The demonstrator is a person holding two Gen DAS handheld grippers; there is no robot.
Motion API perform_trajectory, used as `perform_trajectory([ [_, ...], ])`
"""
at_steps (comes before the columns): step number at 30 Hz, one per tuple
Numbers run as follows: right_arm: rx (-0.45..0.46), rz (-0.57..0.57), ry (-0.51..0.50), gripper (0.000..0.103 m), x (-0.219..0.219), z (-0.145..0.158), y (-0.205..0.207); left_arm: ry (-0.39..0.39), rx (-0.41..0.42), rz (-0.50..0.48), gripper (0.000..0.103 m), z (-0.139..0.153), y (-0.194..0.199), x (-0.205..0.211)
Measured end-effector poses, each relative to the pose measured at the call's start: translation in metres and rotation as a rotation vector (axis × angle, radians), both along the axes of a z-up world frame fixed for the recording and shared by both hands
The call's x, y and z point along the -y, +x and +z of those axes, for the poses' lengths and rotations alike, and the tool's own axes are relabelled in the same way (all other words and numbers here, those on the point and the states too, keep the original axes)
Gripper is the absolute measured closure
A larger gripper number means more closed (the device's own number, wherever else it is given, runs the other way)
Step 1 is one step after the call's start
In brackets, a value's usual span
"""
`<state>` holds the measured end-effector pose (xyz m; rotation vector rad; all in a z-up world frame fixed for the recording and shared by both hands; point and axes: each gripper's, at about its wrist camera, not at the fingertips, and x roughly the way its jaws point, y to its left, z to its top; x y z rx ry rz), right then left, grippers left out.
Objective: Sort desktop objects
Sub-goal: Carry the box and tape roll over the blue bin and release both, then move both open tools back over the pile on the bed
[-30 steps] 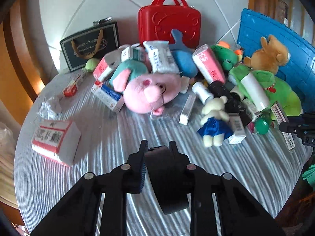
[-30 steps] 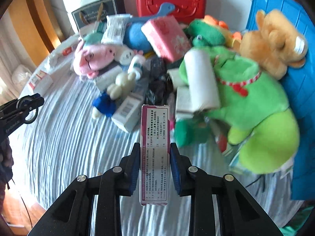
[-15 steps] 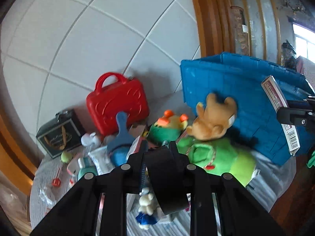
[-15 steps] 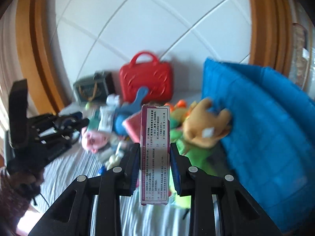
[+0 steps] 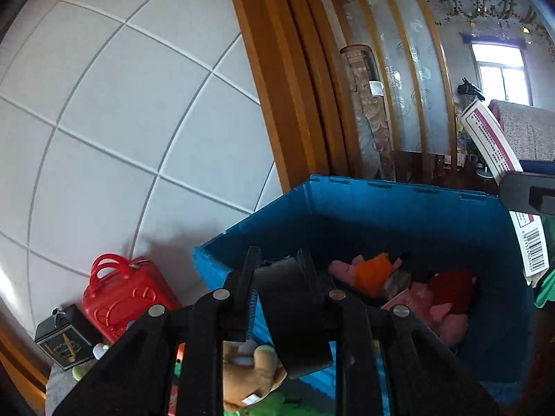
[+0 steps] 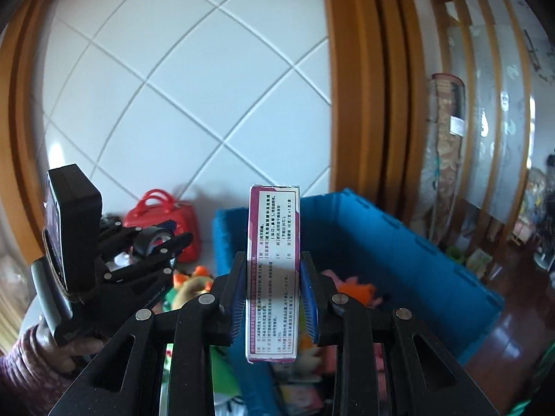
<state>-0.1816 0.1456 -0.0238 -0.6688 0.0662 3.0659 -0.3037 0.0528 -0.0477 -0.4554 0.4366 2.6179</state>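
Ahead and below both grippers: blue bin (image 5: 399, 215), open-topped, soft toys (image 5: 416, 291) already on its floor. In the right gripper (image 6: 273, 287), pads clamped on the flat sides of a medicine box (image 6: 273, 260), long axis upright, just short of the bin's near rim. In the left gripper (image 5: 281, 298), jaws pinching a roll of black tape (image 5: 295, 315), already above the near corner, probably first to drop.
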Motion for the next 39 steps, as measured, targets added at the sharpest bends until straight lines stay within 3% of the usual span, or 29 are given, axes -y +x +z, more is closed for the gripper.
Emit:
perform_trajectory([
  [9,0.049,-0.087,-0.069,0.074,-0.09,-0.009,-0.04,-0.041,0.015,0.01,0.082,0.008,-0.029,-0.081],
  [11,0.043,-0.136,-0.089,0.071,-0.108,-0.011,-0.046,-0.049,0.045,0.016,0.074,0.007,-0.04,-0.093],
  [12,0.042,-0.16,-0.098,0.056,-0.116,-0.011,-0.05,-0.052,0.058,0.016,0.055,0.007,-0.043,-0.098],
  [13,0.044,-0.176,-0.117,0.031,-0.124,-0.011,-0.052,-0.052,0.054,0.029,0.027,0.008,-0.045,-0.101],
  [15,0.015,-0.188,-0.144,0.021,-0.135,-0.009,-0.052,-0.041,-0.004,0.068,0.0,0.011,-0.041,-0.103],
  [17,-0.003,-0.193,-0.122,0.021,-0.137,-0.006,-0.048,-0.034,-0.041,0.079,0.0,0.015,-0.037,-0.102],
  [27,-0.051,-0.139,-0.073,0.021,-0.125,-0.004,-0.031,0.015,0.0,0.142,0.0,0.003,-0.027,-0.062],
  [39,-0.081,0.008,-0.086,0.017,-0.062,-0.019,-0.013,0.093,-0.039,0.39,0.0,-0.023,0.022,0.065],
])
